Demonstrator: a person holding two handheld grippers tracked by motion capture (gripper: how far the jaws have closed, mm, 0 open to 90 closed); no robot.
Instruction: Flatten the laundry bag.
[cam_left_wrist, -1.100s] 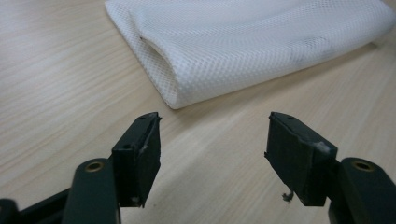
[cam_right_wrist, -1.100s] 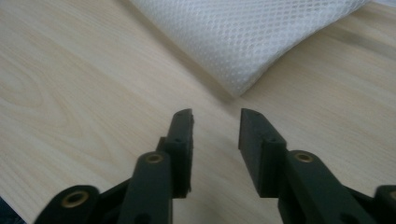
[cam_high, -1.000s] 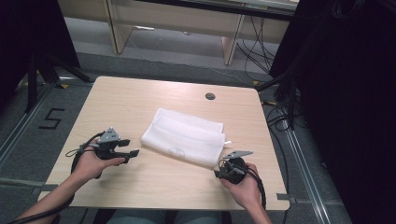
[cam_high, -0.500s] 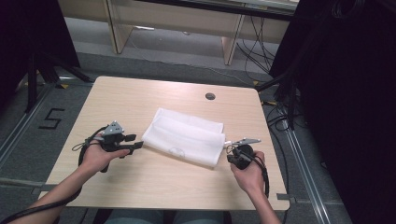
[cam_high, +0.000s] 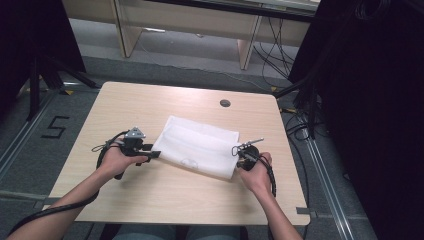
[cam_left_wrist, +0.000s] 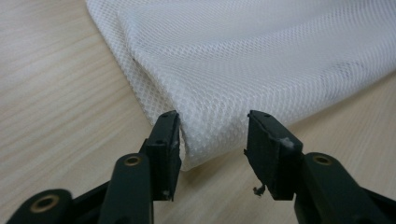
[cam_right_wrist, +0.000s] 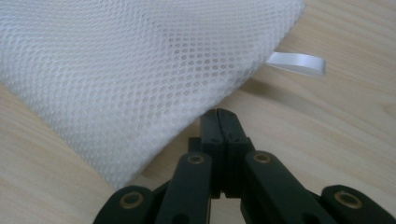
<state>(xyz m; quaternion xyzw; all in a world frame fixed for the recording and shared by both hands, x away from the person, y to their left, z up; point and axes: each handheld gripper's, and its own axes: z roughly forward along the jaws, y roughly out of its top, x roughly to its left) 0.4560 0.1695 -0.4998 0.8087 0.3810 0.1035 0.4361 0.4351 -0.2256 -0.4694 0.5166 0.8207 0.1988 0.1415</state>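
a white mesh bag (cam_high: 200, 146) lies folded flat at the centre of the frame on the pale wood worktop (cam_high: 150, 195); whether anything is inside it cannot be told. a white ribbon loop (cam_right_wrist: 299, 64) pokes from its edge at the upper right of the right claw view. the left claw (cam_left_wrist: 212, 140) is wide apart, its jaws straddling a corner of the mesh. the right claw (cam_right_wrist: 219, 116) is pressed together on nothing, just beside the bag's edge.

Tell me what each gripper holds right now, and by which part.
Nothing is gripped. The left gripper is open, its jaws either side of a corner of the white mesh bag. The right gripper is shut, empty, at the bag's edge.
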